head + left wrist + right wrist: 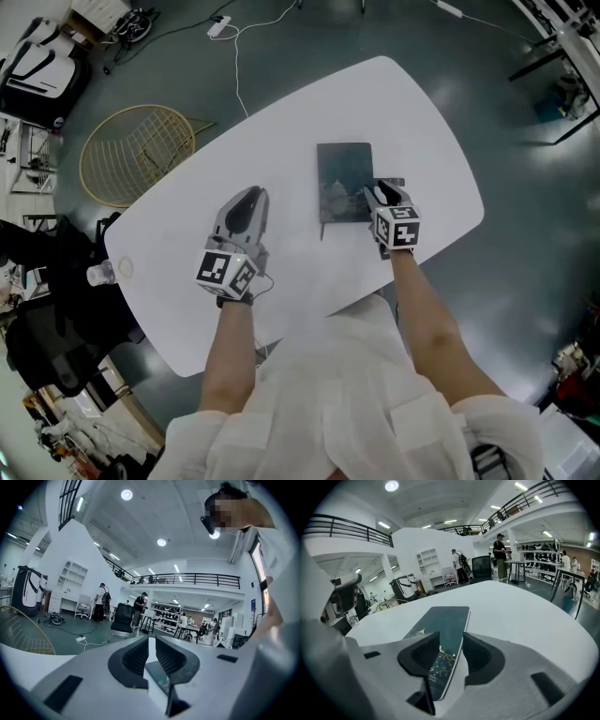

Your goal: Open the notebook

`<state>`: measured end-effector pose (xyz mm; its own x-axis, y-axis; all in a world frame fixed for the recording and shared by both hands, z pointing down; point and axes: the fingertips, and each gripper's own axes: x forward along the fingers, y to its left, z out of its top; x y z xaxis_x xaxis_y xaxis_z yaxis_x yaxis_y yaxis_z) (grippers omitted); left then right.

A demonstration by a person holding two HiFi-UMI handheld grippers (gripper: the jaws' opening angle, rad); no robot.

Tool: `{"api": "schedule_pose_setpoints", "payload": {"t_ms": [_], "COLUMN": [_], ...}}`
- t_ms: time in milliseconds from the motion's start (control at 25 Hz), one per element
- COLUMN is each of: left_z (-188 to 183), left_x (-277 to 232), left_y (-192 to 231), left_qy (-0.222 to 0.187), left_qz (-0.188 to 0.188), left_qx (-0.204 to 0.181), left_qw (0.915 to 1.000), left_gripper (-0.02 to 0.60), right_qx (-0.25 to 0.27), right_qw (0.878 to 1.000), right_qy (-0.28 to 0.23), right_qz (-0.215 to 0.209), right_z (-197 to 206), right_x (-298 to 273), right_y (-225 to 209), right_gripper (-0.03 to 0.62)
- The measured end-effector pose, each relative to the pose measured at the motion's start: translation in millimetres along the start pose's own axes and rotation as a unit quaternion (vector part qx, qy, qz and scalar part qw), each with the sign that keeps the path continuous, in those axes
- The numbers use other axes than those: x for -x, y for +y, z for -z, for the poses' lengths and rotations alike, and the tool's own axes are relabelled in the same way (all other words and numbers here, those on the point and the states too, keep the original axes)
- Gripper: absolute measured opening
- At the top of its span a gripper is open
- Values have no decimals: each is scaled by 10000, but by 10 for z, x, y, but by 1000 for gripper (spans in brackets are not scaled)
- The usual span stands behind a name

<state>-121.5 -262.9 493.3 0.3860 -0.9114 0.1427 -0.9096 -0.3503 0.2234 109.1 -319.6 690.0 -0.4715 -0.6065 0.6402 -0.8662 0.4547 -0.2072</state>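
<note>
A: Notebook point(344, 180), where?

B: Closed, flat on the bench point(187, 234), long axis running away from the person. The right gripper point(380, 192) is at its near right corner. Its fingers point(480, 656) are spread with the notebook's right edge between them, not pinched.

A: Left?

B: The left gripper point(246, 202) is well off to the notebook's left, fingers barely apart, nothing in them. Right is nearer, so probably it lifts from that edge.

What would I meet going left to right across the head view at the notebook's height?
wire chair → left gripper → notebook → right gripper, at the notebook's right edge
</note>
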Motion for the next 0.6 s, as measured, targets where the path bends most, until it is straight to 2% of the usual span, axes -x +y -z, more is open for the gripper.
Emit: {"api": "schedule_pose_setpoints", "payload": {"t_ms": [360, 600], "left_z": [-61, -55], "left_x": [-60, -89], "left_y": [-106, -94], "left_qy": [47, 44], "left_qz": [152, 182], "left_qx": [-134, -179], "left_qw": [9998, 9997], "left_gripper": [44, 44], "right_qx": [-355, -473], "right_qw": [9982, 9971], "right_qy": [466, 560], "right_qz": [-153, -198], "right_z": [88, 114], "right_x": [-91, -129], "right_y": [-69, -61], "right_gripper": [135, 126]}}
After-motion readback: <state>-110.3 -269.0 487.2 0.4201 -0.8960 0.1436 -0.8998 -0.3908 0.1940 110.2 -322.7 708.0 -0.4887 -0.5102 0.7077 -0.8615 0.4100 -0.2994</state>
